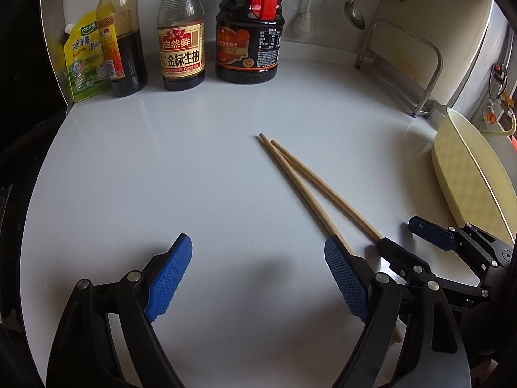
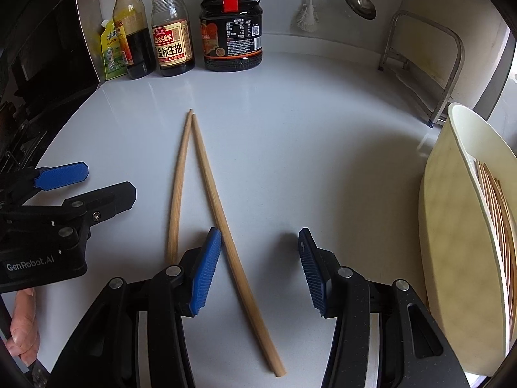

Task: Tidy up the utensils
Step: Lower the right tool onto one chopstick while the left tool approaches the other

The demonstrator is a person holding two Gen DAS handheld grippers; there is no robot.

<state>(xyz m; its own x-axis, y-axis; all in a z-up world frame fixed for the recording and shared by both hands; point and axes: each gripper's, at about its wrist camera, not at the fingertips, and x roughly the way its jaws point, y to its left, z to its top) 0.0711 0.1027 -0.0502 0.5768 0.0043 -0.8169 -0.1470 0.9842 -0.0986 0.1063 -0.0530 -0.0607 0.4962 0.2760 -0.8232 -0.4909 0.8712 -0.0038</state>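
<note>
Left of the cream basket, which already holds chopsticks, two chopsticks lie loose on the counter; right gripper half-open astride one, left gripper wide and empty.

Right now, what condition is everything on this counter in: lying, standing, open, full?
Chopsticks: two, lying loose on the counter, far tips touching, splayed apart nearer.
Right gripper: open, one chopstick between its fingers, not pinched.
Left gripper: open wide, nothing in it.
Cream basket: holds more chopsticks.
Sauce bottles: upright, partly full.
Ladle: hanging.
</note>
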